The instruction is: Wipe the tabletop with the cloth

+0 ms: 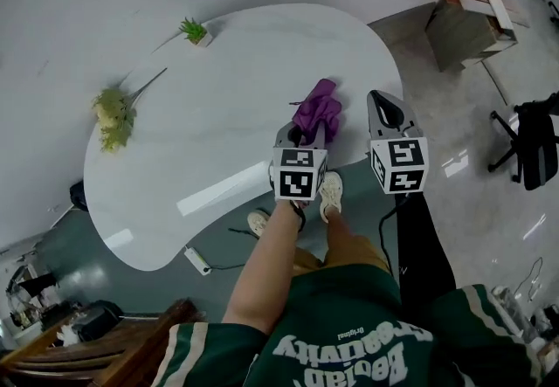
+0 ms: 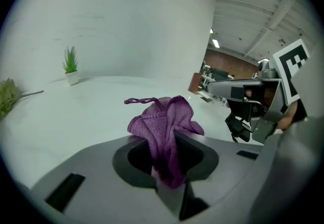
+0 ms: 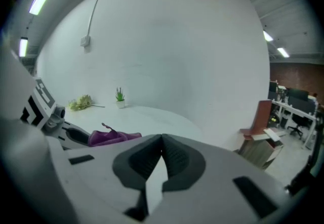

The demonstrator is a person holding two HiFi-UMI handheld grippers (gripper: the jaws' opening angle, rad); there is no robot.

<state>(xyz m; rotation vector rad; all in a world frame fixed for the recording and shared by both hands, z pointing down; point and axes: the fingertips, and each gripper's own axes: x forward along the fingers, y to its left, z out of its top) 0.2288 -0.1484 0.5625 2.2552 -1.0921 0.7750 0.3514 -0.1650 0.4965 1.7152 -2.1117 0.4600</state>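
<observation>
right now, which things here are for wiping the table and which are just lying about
For the job:
purple cloth, clamped in the left gripper
white rounded tabletop
right gripper, shut and empty

Lying about:
small potted green plant on the table
bunch of pale yellow-green flowers on the table
black office chair on the floor

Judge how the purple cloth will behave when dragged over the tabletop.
Probably floppy: the purple cloth bunches in soft folds above the left gripper pinching it. Likely light: the folds stand unsupported. It should slide easily on the glossy tabletop.
</observation>
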